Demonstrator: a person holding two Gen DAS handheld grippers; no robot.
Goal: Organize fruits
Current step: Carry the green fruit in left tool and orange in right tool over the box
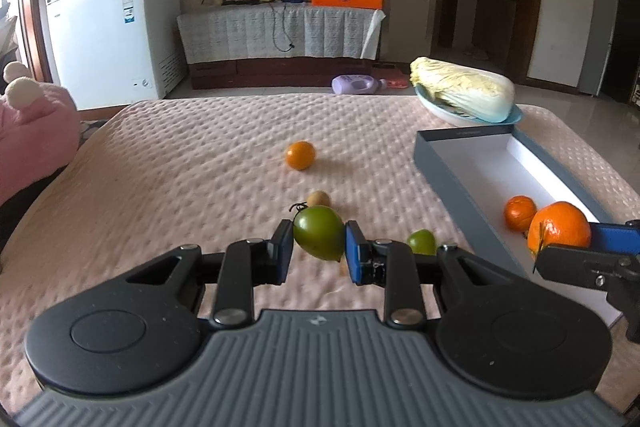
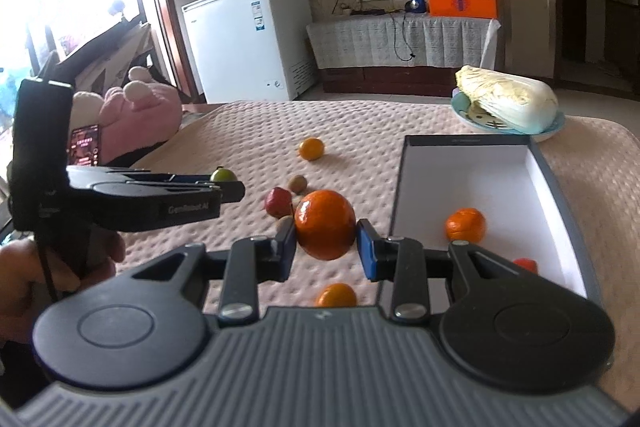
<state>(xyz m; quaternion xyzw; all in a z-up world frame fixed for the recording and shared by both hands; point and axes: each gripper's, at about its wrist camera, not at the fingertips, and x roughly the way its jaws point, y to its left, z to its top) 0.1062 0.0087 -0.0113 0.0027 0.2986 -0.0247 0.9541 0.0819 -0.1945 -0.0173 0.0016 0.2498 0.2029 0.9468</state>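
My left gripper (image 1: 319,245) is shut on a green fruit (image 1: 319,238) and holds it above the pink bedspread. My right gripper (image 2: 326,241) is shut on a large orange (image 2: 325,223), just left of the grey box (image 2: 556,183); it also shows in the left wrist view (image 1: 559,229). A small orange (image 2: 465,225) and a red piece (image 2: 526,264) lie in the box. Loose on the bed are an orange (image 1: 300,155), a brown kiwi (image 1: 319,198), a small green fruit (image 1: 421,241), a red fruit (image 2: 278,202) and another orange (image 2: 336,295).
A cabbage (image 1: 462,87) lies on a blue plate (image 1: 516,117) behind the box. A pink plush toy (image 1: 32,119) sits at the bed's left edge. A white freezer (image 1: 112,35) and a TV stand (image 1: 280,31) stand beyond the bed.
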